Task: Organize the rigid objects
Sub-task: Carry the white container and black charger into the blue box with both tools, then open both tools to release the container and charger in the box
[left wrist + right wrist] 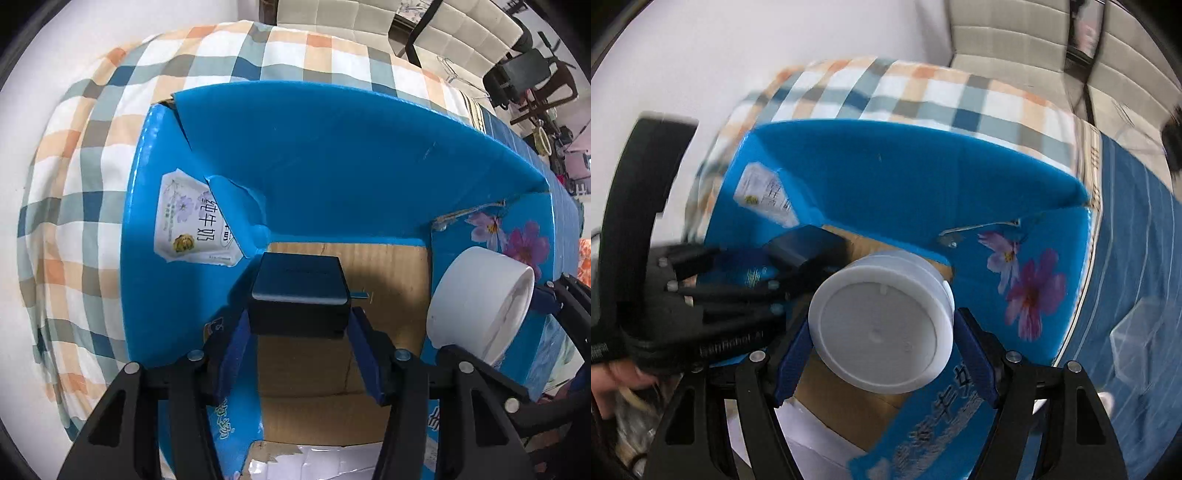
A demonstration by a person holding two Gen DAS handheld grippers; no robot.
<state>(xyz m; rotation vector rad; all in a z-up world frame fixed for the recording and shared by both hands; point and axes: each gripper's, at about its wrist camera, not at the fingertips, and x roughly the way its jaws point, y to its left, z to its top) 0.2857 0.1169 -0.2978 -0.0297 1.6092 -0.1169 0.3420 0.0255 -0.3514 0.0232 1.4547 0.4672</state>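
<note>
Step in hand, as judged: both items are being carried into the box for placement; nothing is set down yet.

Left gripper (pixel 300 325): clamped on a dark rectangular block (pixel 301 291), blue pads pressed against its two sides. The block is held above the brown cardboard floor of the blue box (pixel 332 155), near the box's left wall. Whether it touches the floor cannot be told. A small blue tab sticks out at the block's right edge; what it is cannot be made out.

Right gripper (pixel 882 343): closed around a white round tub (pixel 882 325), flat face turned toward the camera, tub tilted on its side. It is held over the box opening, to the right of the block, near the flap with the printed flowers. The right view is motion-blurred, so the gripper is likely moving.

Next move, as judged: the block needs to be lowered flat onto the box floor and let go, then the tub set beside it without the two grippers colliding; they are close together over the box.

Beyond the box: a checked cloth (pixel 92 184) lies under it, and chairs (pixel 528 77) stand farther off.
</note>
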